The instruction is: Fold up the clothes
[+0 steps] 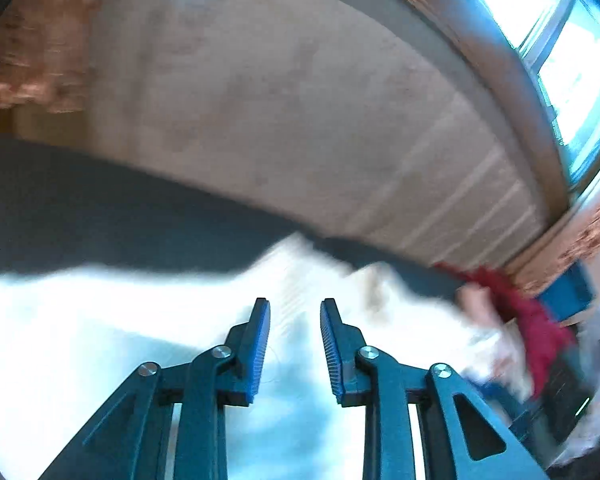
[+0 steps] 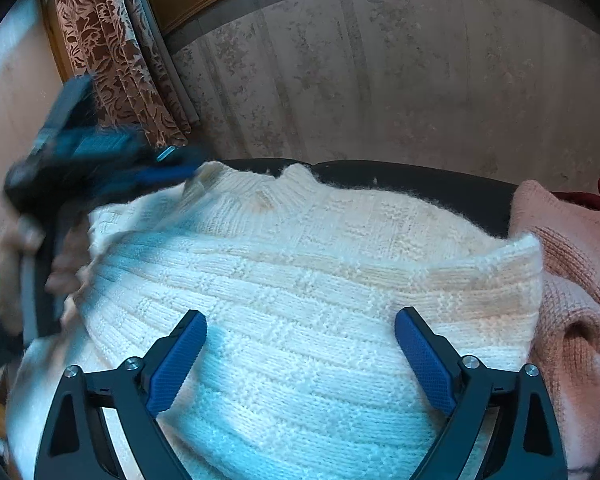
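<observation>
On the dark surface (image 2: pixel 440 188): one white sweater (image 2: pixel 300 264), one pink knit (image 2: pixel 572 280). Right gripper (image 2: pixel 300 344) spread wide over the sweater; left gripper (image 1: pixel 295 332) parted, empty.

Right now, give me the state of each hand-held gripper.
Left hand-held gripper: open, a narrow gap, holding nothing, above the white sweater.
Right hand-held gripper: wide open, empty, over the white sweater.

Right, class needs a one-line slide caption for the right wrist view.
Open right gripper poised over a cream knit sweater, pink knit alongside.
</observation>
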